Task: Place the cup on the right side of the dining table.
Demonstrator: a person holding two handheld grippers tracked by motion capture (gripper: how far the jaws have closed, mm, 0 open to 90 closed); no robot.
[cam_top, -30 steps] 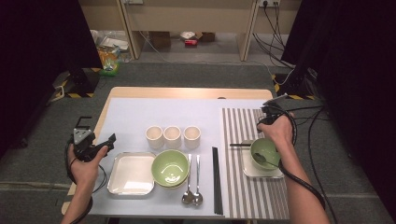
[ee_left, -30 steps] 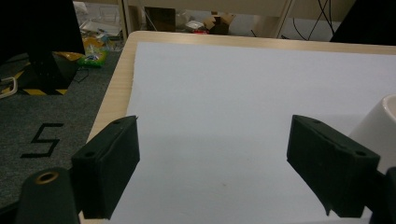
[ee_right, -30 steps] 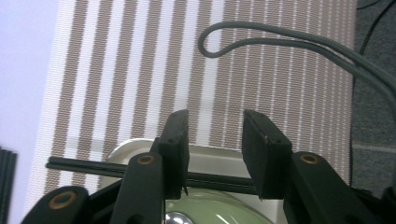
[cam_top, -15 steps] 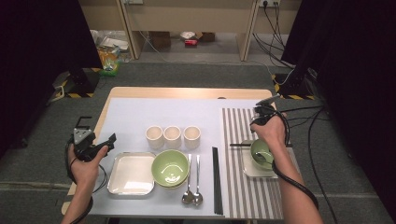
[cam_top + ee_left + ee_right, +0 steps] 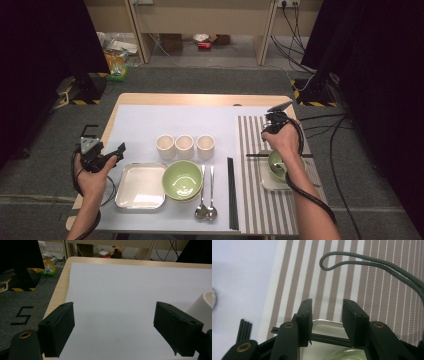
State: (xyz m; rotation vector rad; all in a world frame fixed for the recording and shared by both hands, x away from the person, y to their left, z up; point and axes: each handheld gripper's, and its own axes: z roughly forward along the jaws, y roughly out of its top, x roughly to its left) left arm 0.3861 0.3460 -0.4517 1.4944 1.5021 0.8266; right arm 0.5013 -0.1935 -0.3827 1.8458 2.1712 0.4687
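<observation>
1. My right claw (image 5: 274, 116) hung over the striped mat (image 5: 255, 200) at the right of the surface (image 5: 200, 100), just beyond the small tray (image 5: 267, 181), its jaws apart with nothing between them.
2. In the right gripper view the jaws framed the tray's far metal rim (image 5: 327, 323), and a pair of dark chopsticks (image 5: 324, 337) lay across that rim.
3. On the tray sat a small pale green bowl (image 5: 276, 162), round and glossy, partly hidden by my hand.
4. My left claw (image 5: 117, 151) was spread wide and empty, held low near the left edge, beside the larger square tray (image 5: 141, 186).
5. A white cup (image 5: 201, 306) showed just behind its right jaw.
</observation>
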